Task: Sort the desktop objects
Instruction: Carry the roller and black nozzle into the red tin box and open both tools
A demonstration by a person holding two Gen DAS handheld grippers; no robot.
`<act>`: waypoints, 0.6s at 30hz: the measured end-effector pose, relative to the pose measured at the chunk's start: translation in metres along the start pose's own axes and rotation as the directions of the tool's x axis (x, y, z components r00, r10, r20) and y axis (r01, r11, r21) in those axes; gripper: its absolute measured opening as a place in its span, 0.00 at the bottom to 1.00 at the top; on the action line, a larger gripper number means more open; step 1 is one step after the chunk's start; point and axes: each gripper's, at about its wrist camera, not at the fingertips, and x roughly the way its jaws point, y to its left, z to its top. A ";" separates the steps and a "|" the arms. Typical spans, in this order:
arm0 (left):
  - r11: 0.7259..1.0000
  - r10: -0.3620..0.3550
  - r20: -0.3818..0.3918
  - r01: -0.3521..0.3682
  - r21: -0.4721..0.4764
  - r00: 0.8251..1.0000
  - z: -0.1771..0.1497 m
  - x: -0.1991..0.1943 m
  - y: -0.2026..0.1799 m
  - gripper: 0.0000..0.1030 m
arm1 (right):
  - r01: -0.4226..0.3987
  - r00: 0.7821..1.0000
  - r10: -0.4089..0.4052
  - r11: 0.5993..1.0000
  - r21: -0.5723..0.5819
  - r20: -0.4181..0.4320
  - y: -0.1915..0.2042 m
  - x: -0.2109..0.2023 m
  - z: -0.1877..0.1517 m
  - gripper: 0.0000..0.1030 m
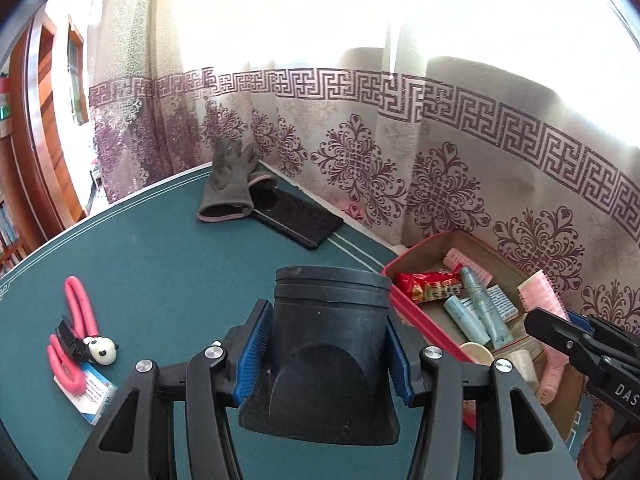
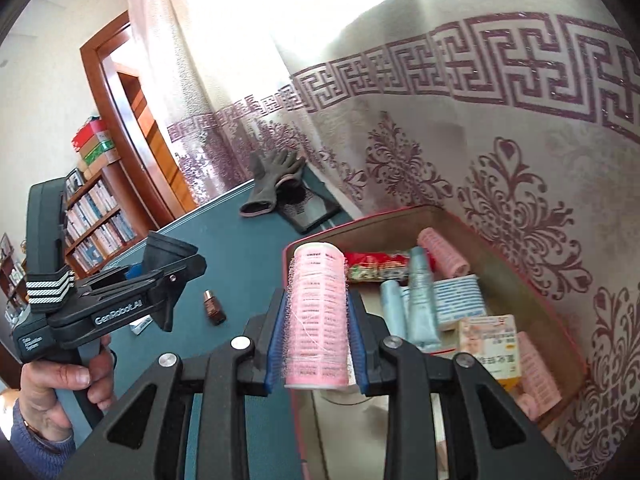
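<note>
In the left wrist view, the left claw (image 1: 322, 354) is clamped on a black plastic piece (image 1: 320, 344), a wide, ridged collar on top that flares into a hollow body below, with the blue pads pressed against both its sides. It is held above the green table (image 1: 160, 264). Just right of the claw sits a red-rimmed box (image 1: 424, 316) holding a red snack packet (image 1: 428, 285), pale blue tubes (image 1: 478, 310) and pink rollers. Left of the claw and lower lie pink-handled clippers (image 1: 74, 328), a small panda figure (image 1: 102, 352) and a white and blue packet (image 1: 94, 398). Far ahead, at the curtain (image 1: 360, 140), a grey glove (image 1: 228, 184) rests on a black flat case (image 1: 296, 214). The right claw's tip (image 1: 560, 330) shows at the right edge, over the box. In the right wrist view, the right claw (image 2: 318, 338) grips a pink hair roller (image 2: 318, 316), a netted cylinder with rows of small print, standing upright between the blue pads above the box's near rim. Only this view shows a small brown bottle (image 2: 214, 307) on the table left of the claw, an orange and white medicine carton (image 2: 490, 346) inside the box, a bookshelf (image 2: 94, 216) far left, and a person's hand (image 2: 60, 384) around the left claw's handle.
</note>
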 end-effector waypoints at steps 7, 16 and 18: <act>0.990 -0.120 0.014 0.119 0.082 0.993 0.022 0.023 -0.060 0.53 | 0.072 0.997 -0.072 0.996 0.056 0.010 -0.037 -0.008 0.006 0.31; 0.984 -0.147 -0.021 0.148 0.097 0.989 0.024 0.046 -0.071 0.62 | 0.090 0.996 -0.090 0.993 0.070 -0.001 -0.048 -0.005 0.003 0.30; 0.989 -0.128 -0.019 0.129 0.071 0.992 0.021 0.043 -0.058 0.65 | 0.072 0.997 -0.072 0.995 0.069 -0.007 -0.046 -0.003 0.002 0.31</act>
